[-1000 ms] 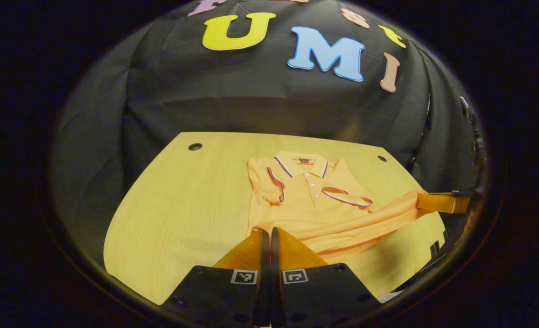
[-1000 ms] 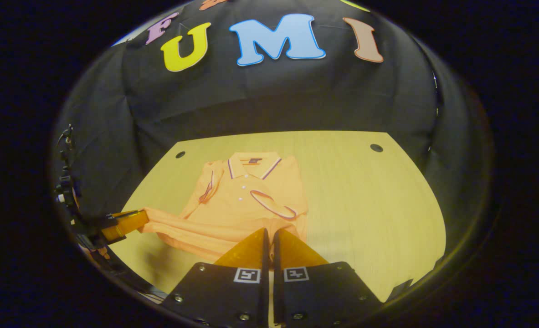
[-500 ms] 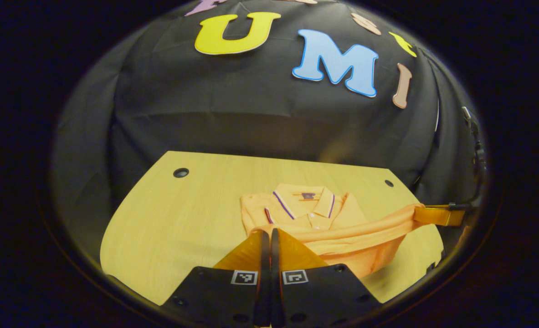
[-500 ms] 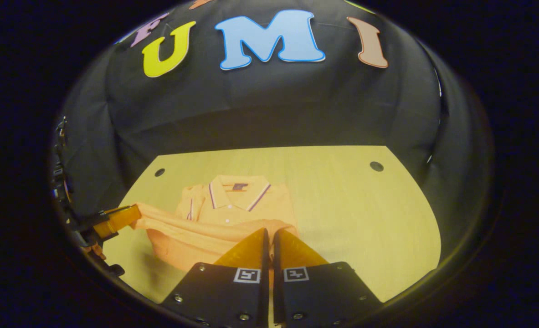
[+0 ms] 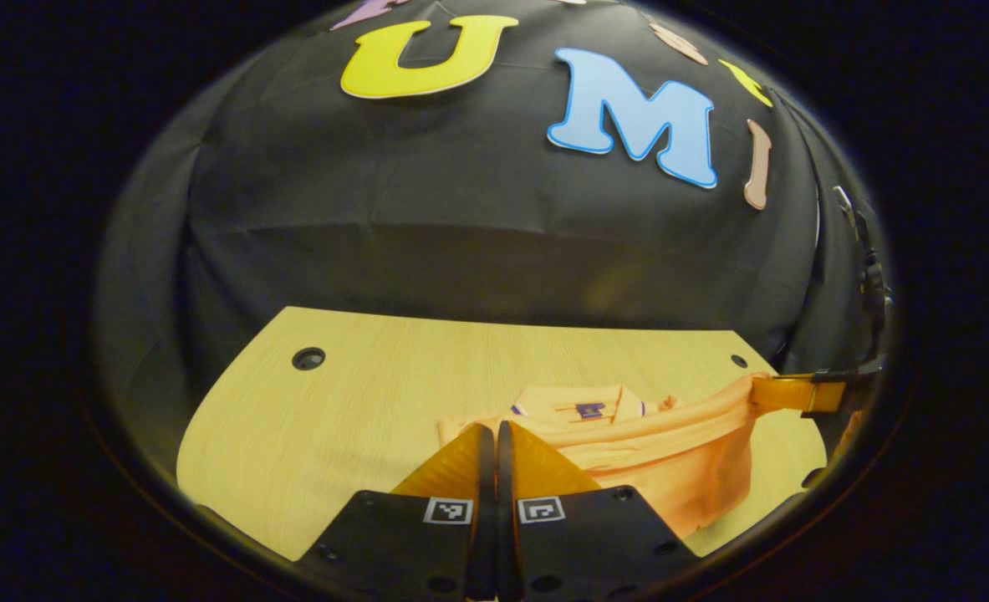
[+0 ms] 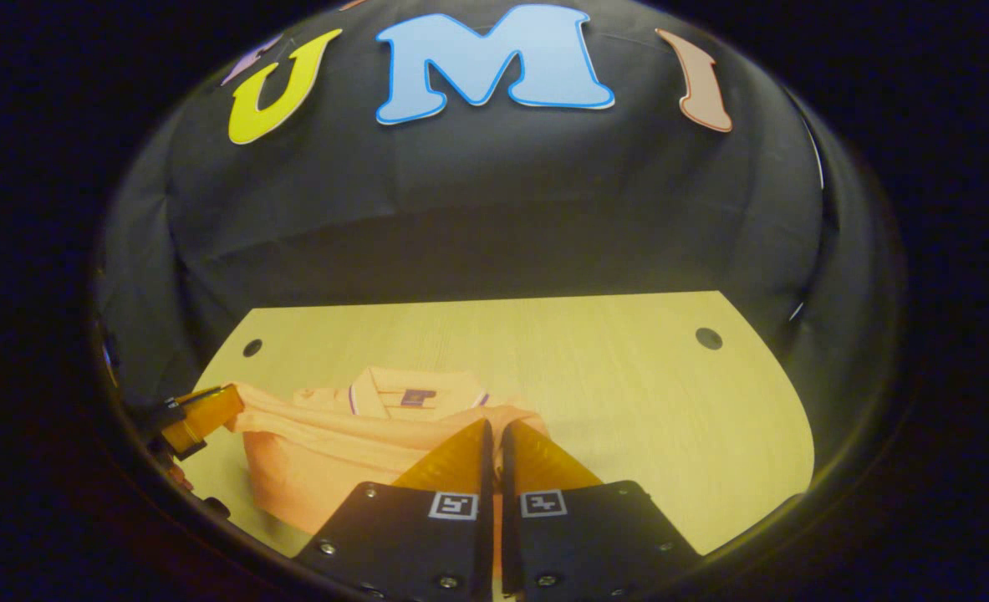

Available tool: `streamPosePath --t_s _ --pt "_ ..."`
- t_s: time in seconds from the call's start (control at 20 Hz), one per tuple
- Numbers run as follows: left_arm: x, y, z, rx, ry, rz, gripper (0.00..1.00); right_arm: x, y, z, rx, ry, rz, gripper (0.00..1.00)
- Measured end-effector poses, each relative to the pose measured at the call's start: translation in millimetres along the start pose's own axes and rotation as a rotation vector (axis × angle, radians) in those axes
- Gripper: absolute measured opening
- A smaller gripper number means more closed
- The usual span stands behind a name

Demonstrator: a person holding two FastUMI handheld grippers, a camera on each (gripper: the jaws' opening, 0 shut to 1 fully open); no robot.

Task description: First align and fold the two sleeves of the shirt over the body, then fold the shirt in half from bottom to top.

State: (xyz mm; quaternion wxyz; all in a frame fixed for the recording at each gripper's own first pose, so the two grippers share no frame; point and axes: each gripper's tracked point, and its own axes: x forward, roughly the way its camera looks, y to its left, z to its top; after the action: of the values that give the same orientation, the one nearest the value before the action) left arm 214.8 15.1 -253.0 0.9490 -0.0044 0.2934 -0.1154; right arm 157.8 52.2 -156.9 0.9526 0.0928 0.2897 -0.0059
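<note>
Since the earlier frames, both tools have carried the bottom hem of the shirt up and toward the collar; the folded sleeves are now covered by the raised cloth.

Left gripper view: the left tool [image 5: 495, 435] is clenched, fingers pressed together on one corner of the hem. The shirt [image 5: 670, 468] hangs as a taut band from this tool across to the right tool [image 5: 791, 393], which grips the other corner at the right edge of the view. Beyond the raised hem, the collar [image 5: 582, 407] lies flat on the table [image 5: 360, 401].

Right gripper view: the right tool [image 6: 495, 435] is likewise clenched on the hem. The shirt [image 6: 327, 468] sags between it and the left tool [image 6: 201, 414] at the left edge. Behind the raised band, the collar [image 6: 415, 395] rests on the table [image 6: 644, 401], which ends at the booth wall.
</note>
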Motion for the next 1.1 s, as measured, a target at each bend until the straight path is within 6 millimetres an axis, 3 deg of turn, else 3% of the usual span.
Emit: streamPosePath --t_s 0.2,0.55,1.0,1.1 --pt "32.5 -2.0 11.4 0.003 -0.044 -0.015 0.06 30.9 -5.0 7.8 -0.035 -0.019 -0.053 0.04" --pt "69.4 6.5 -9.2 0.019 -0.025 0.011 0.06 72.0 -9.4 -13.2 -0.063 0.031 -0.095 0.05" --pt "83.9 15.1 -35.4 0.034 0.047 0.047 0.08 83.9 -10.3 -32.6 -0.137 0.091 -0.106 0.07" --pt "82.3 16.0 -38.5 0.035 0.055 0.054 0.12 84.6 -10.2 -36.3 -0.155 0.1 -0.103 0.08"
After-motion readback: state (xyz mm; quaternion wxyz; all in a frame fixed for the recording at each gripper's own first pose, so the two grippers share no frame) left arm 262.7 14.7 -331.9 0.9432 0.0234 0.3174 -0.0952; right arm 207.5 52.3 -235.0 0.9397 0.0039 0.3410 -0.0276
